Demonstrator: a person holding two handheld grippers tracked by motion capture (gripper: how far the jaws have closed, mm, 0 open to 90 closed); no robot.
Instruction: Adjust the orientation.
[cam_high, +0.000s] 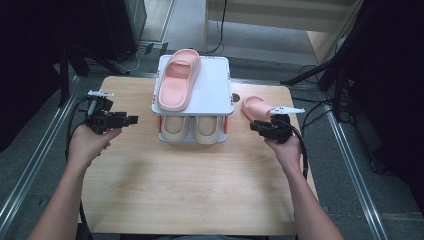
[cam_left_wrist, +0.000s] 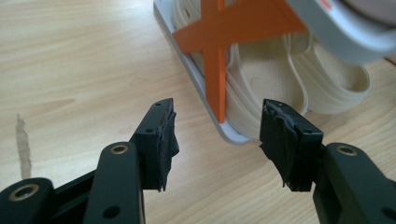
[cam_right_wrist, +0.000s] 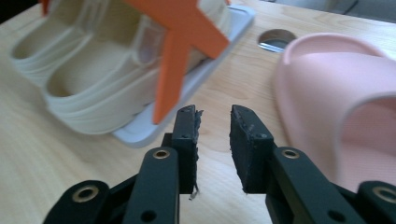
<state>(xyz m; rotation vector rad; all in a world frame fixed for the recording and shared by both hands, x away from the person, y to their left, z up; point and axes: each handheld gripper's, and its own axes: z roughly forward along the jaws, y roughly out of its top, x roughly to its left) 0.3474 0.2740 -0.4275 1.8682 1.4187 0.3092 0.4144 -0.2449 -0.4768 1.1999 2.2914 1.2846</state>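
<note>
My right hand-held gripper (cam_right_wrist: 214, 122) is empty, jaws narrowly apart, beside the loose pink slipper (cam_high: 256, 107) lying on the worktop (cam_high: 190, 190) right of the shoe rack (cam_high: 220, 85); I'd swing onto its strap before closing. Left hand-held gripper (cam_left_wrist: 217, 133) gapes empty. Only the high view shows the matching slipper (cam_high: 178, 80) on the rack's top shelf.

A pale wooden desk (cam_high: 190, 185) carries the two-tier shoe rack (cam_high: 216, 85). On the rack's top shelf lies one pink slipper (cam_high: 177, 82), toe toward the far edge. Under it, on the rack's lower shelf, a pair of beige slippers (cam_high: 176, 127) sits side by side. Just right of the rack a round metal-rimmed hole (cam_high: 235, 96) is set in the desk. Behind the rack, a black cable (cam_high: 220, 30) trails over the grey floor (cam_high: 190, 25).
</note>
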